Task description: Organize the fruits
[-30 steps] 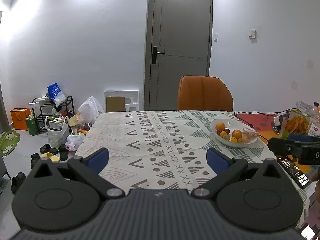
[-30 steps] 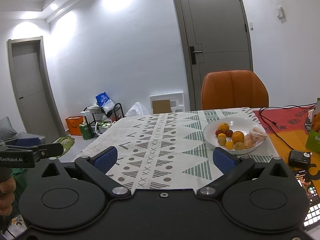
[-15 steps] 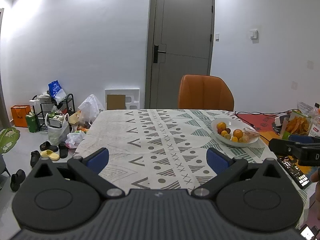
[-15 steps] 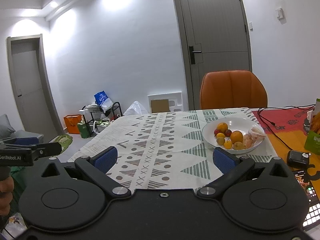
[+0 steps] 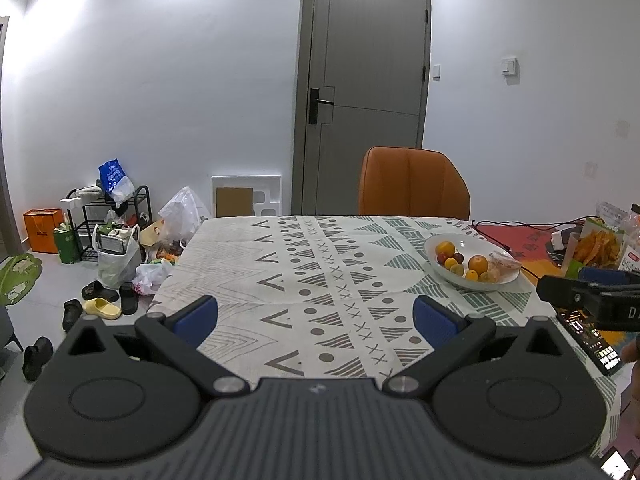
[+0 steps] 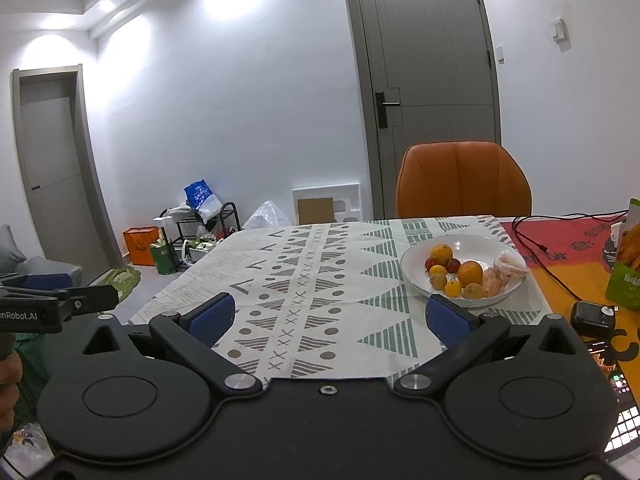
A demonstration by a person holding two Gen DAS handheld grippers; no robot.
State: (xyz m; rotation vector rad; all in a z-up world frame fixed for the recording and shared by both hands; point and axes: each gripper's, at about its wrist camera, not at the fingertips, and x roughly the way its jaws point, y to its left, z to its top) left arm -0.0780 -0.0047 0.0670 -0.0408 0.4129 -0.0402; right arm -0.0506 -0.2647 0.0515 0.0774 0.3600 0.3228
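While both tongs gape wide, empty, fruit bowl long axis runs left-right.

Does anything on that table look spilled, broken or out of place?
Nothing spilled or broken. The fruit all sits inside the white bowl, and the tablecloth lies flat. Only a black cable trails loosely across the red mat.

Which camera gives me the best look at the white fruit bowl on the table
The right wrist view: the white fruit bowl sits nearer and larger there, with oranges and small fruits easy to tell apart. The left wrist view shows the same bowl farther off toward the right, its fruits smaller.
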